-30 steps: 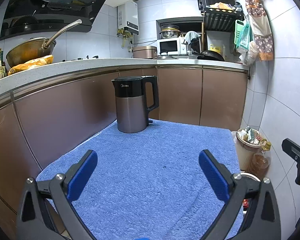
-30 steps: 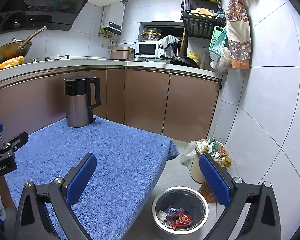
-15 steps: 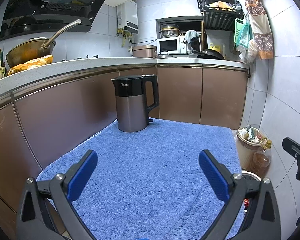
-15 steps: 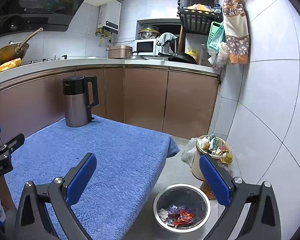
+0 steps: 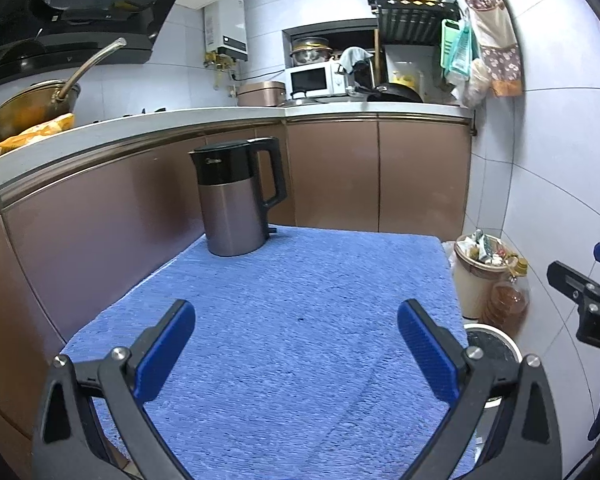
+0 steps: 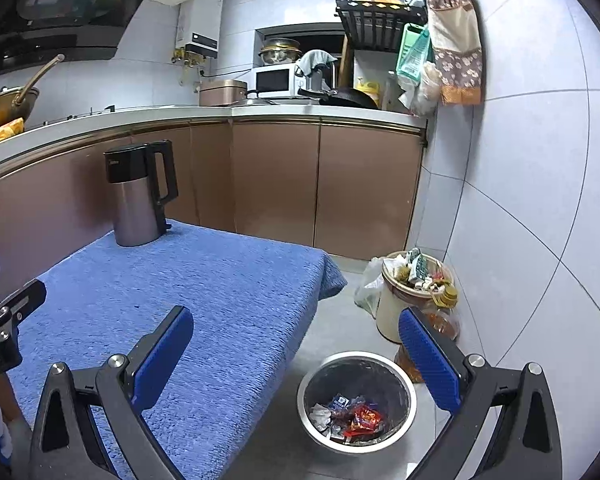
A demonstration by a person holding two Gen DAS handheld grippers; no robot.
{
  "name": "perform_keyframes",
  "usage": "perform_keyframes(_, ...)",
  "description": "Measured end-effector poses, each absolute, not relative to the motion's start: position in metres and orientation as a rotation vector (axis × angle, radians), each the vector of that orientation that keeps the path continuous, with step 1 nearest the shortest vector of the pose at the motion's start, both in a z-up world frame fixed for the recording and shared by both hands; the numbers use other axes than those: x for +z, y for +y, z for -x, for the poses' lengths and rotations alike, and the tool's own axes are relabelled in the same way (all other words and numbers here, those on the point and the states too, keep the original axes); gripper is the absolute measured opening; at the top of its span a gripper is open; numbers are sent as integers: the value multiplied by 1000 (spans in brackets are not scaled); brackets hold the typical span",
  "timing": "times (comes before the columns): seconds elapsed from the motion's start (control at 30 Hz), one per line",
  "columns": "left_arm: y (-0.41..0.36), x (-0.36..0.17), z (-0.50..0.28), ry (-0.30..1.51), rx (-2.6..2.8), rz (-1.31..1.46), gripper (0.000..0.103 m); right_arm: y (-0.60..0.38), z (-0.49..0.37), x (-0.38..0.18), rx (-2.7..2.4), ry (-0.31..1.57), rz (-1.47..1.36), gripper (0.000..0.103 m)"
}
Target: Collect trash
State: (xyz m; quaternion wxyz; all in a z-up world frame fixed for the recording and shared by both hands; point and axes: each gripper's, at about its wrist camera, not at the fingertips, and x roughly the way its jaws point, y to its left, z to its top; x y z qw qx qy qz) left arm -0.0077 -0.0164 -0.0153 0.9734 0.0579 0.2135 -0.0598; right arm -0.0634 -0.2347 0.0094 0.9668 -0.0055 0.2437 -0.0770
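In the left wrist view, the left gripper (image 5: 296, 336) is hanging over the blue towel (image 5: 300, 320) with its jaws spread wide and nothing between them; its blue pads (image 5: 162, 356) are sitting in the same place as half a second ago. A kettle (image 5: 236, 196) is standing upright at the far left of the towel, handle pointing right; the small print on its black top is too blurred to read. Beyond the towel's right edge a cream bucket (image 5: 476, 280) is standing stuffed with rubbish, beside an oil bottle (image 5: 506, 300), and only the rim of the metal bin (image 5: 496, 338) is showing. Part of the right gripper (image 5: 588, 300) is poking in at the right edge, bearing white letters cut off by the frame. In the right wrist view, the right gripper (image 6: 296, 336) is likewise spread wide and empty, hanging over the towel's near right edge (image 6: 220, 300) and the floor. The trash (image 6: 350, 414), a heap of crumpled wrappers with no clear long axis, is lying in the bottom of the round metal bin (image 6: 356, 360), which is standing upright on the floor with its mouth facing up, just beside the bottle (image 6: 444, 320). The wrappers' print is unreadable. Compared with half a second ago, the bin is sitting slightly higher in this view, and the room is looking a touch blurred. The left gripper (image 6: 4, 320) is showing at the left edge, with partial lettering ending in "AI"
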Motion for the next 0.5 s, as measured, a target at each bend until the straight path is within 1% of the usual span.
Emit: perform_keyframes(0.5, -3, -17, -9, 447, -112, -82, 102, -245, 57, 1, -169, 491, -28, 103)
